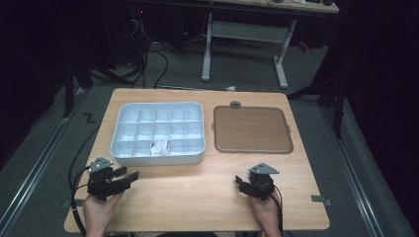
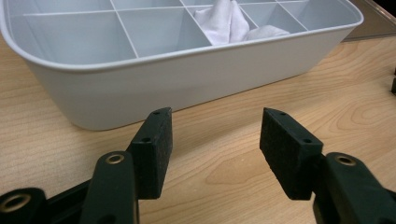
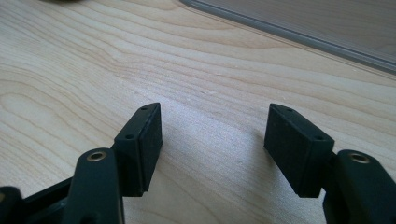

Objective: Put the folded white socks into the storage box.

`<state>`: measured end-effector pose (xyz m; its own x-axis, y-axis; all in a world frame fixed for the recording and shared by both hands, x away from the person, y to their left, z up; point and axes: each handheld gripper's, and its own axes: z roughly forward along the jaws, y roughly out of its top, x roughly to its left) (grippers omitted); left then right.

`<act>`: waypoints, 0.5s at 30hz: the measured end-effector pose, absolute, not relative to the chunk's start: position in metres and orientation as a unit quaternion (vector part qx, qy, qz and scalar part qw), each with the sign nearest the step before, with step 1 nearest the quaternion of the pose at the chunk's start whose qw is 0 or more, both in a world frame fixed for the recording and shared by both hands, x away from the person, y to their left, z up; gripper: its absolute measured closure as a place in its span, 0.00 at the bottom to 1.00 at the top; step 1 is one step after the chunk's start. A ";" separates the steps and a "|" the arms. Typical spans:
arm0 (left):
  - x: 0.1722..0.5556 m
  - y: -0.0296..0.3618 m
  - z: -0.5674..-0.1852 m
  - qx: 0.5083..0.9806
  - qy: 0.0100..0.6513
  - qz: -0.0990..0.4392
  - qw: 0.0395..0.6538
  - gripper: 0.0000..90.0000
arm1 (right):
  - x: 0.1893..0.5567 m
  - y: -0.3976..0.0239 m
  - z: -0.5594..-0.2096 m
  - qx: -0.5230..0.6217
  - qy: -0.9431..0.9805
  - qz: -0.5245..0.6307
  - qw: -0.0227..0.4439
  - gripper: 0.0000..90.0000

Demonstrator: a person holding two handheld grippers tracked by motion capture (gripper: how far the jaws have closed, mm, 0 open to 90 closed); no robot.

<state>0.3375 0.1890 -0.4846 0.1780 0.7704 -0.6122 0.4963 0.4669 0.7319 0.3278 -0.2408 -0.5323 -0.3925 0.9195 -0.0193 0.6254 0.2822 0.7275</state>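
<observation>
Your left gripper stands with its jaws wide apart and nothing between them, low over the wooden table and just short of the near wall of the white compartment tray. In the high view that gripper sits off the tray's near-left corner, angled toward it. Your right gripper is likewise spread wide and holding nothing, hovering over bare wood; in the high view it rests near the table's front edge, well apart from the tray.

Farther out, the tray holds one crumpled white cloth, lying in a compartment of the near row, about mid-row. From the left gripper view the cloth stands bunched up above the dividers. The other compartments look bare. Right of the tray lies a flat brown lid, apart from it, its edge crossing the top of the right gripper view.

As I read it, one cloth is placed, and with both your grippers free the lid has yet to go on.
</observation>
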 end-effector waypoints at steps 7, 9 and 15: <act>0.339 0.189 -0.493 0.503 0.635 0.117 0.575 0.50 | 0.328 -0.241 -0.532 0.502 0.769 0.326 0.226 0.41; 0.339 0.189 -0.495 0.503 0.636 0.117 0.573 0.50 | 0.328 -0.241 -0.532 0.502 0.769 0.326 0.226 0.41; 0.342 0.190 -0.506 0.500 0.645 0.113 0.567 0.50 | 0.328 -0.241 -0.532 0.502 0.768 0.326 0.226 0.42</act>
